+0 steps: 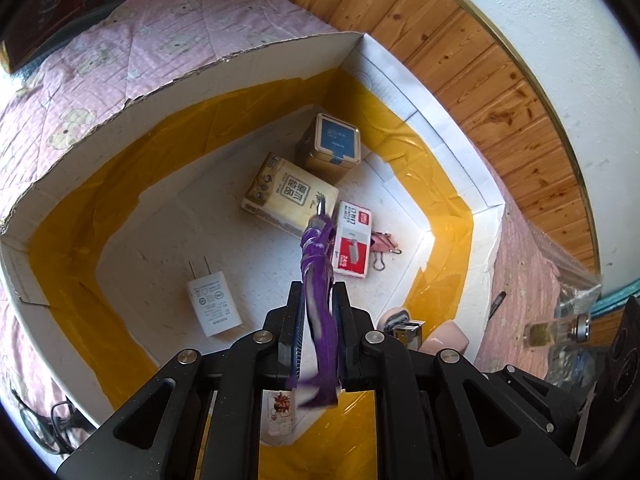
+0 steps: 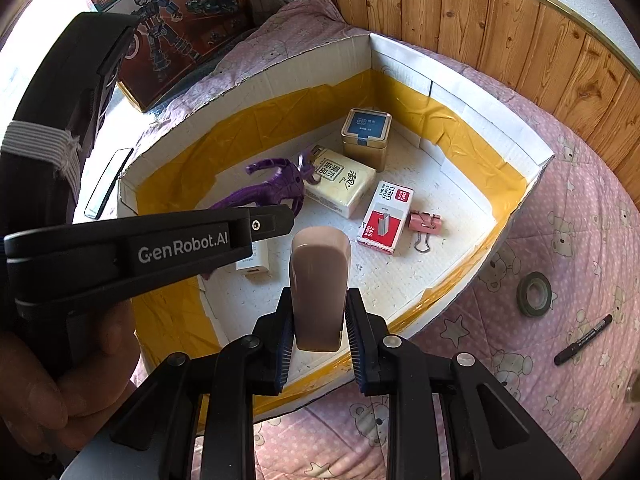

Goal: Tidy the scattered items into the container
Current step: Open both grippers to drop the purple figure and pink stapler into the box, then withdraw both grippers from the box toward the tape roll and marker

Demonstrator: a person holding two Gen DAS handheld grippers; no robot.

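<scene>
A white cardboard box (image 1: 240,56) (image 2: 460,92) lined with yellow tape lies on a pink quilt. Inside it are a blue-lidded tin (image 1: 334,146) (image 2: 366,136), a tissue packet (image 1: 288,196) (image 2: 340,188), a red staples box (image 1: 352,240) (image 2: 386,218), a pink binder clip (image 2: 424,222) and a white charger (image 1: 212,304). My left gripper (image 1: 319,286) (image 2: 272,222) hangs over the box, jaws slightly apart, with a purple toy figure (image 1: 318,248) (image 2: 276,184) loose between them. Over the box's near wall, my right gripper (image 2: 320,292) is shut on a pink stapler (image 2: 320,272).
On the quilt to the right of the box lie a black marker (image 2: 582,340) and a tape roll (image 2: 534,294). A toy carton (image 2: 172,20) and a phone (image 2: 108,182) lie to the left of the box. A wood-panelled wall (image 2: 520,20) runs behind. A small bottle (image 1: 560,330) lies near the right edge.
</scene>
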